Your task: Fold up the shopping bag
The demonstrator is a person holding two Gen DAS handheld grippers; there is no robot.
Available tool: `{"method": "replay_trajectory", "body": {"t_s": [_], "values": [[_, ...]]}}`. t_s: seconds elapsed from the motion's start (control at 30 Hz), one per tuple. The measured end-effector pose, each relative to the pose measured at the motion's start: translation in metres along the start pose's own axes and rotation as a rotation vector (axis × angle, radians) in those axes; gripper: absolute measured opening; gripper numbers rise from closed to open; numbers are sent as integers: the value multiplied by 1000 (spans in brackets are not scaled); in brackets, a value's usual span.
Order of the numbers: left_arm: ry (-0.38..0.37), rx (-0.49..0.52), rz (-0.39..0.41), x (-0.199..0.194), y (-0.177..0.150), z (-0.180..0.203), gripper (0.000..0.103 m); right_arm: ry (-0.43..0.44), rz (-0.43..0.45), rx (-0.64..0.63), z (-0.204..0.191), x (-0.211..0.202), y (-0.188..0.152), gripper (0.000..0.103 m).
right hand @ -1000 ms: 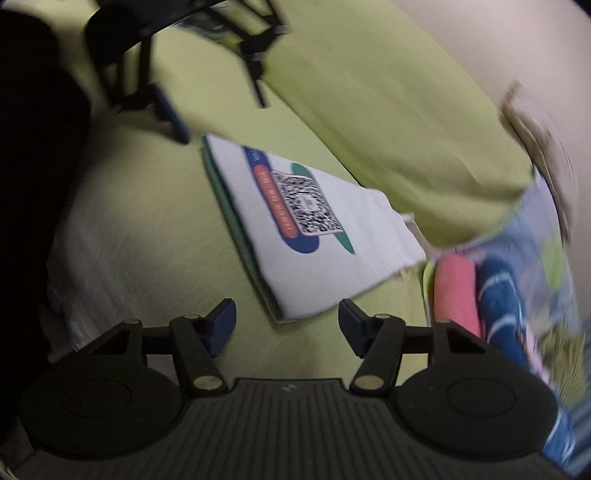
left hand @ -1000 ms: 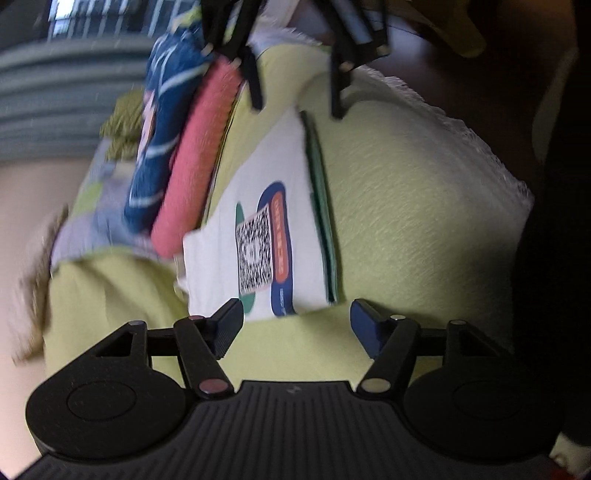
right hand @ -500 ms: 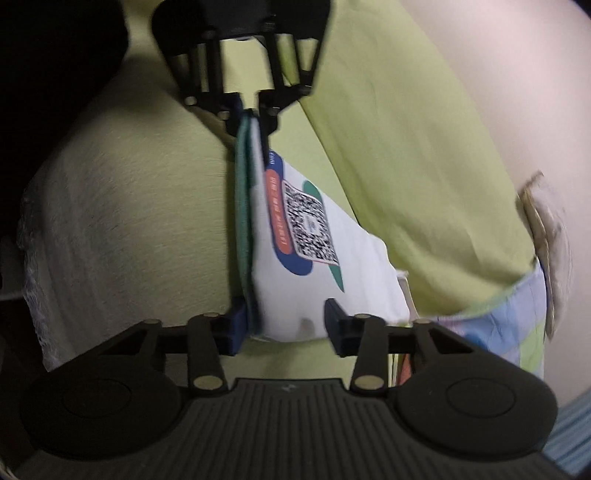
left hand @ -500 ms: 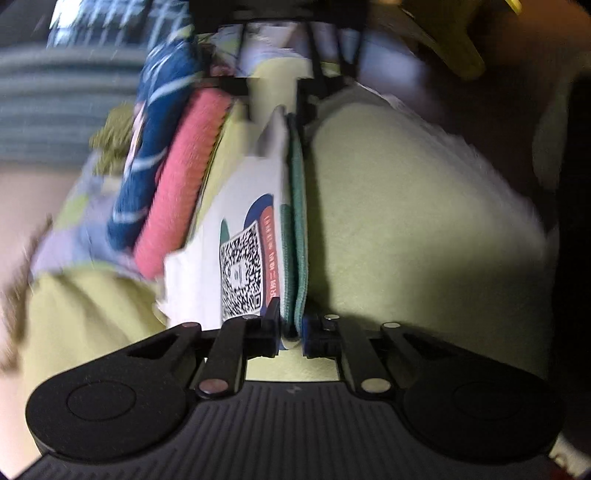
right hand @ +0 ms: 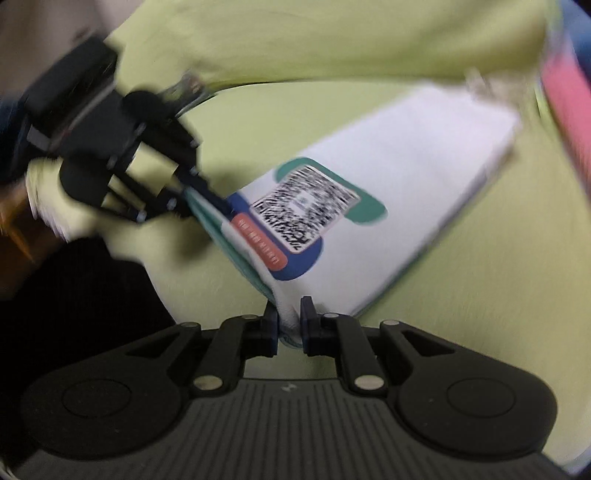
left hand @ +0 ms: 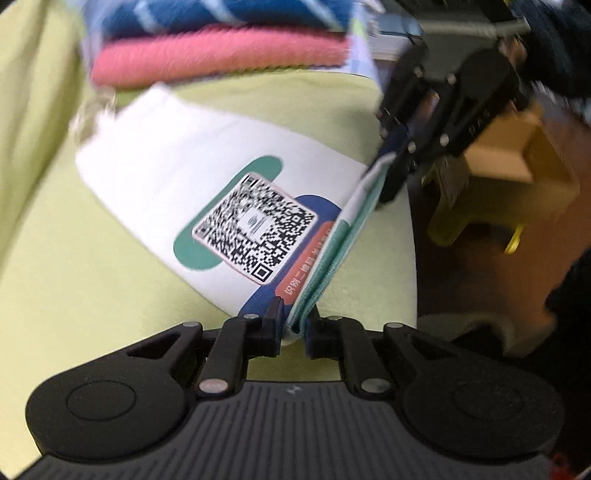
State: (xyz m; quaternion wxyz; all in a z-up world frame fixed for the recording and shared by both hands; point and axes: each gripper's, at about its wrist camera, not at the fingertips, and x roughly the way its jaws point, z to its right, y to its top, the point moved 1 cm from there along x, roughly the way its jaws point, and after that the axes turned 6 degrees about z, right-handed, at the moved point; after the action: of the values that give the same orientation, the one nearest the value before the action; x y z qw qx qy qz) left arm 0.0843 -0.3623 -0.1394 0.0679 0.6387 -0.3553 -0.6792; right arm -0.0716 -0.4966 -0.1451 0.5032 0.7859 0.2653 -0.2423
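Note:
The shopping bag (left hand: pixel 207 173) is white with a QR code, green and blue shapes and a teal edge, folded flat on a yellow-green cloth (left hand: pixel 55 266). My left gripper (left hand: pixel 291 330) is shut on one corner of its teal-edged side. The right gripper (left hand: pixel 391 166) shows at the far corner of that same edge, clamped on it. In the right wrist view the bag (right hand: pixel 406 206) runs away from my right gripper (right hand: pixel 289 328), which pinches its near corner, and the left gripper (right hand: pixel 192 192) holds the other corner. The held edge is lifted off the cloth.
A rolled pink towel (left hand: pixel 221 55) and a blue patterned towel (left hand: pixel 236 14) lie just beyond the bag. A cardboard box (left hand: pixel 517 147) and dark floor sit past the cloth's right edge. The pink towel (right hand: pixel 565 107) shows at the right.
Both grippers went from open beside the bag to shut on the two corners of its teal edge. That edge has since been raised and swung, with the views rotating.

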Motion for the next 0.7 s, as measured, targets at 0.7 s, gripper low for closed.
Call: {"method": "replay_trajectory", "body": {"t_s": [0.7], "values": [[298, 211, 71, -31, 24, 50, 14, 29, -209, 620, 66, 17, 21, 6]]}}
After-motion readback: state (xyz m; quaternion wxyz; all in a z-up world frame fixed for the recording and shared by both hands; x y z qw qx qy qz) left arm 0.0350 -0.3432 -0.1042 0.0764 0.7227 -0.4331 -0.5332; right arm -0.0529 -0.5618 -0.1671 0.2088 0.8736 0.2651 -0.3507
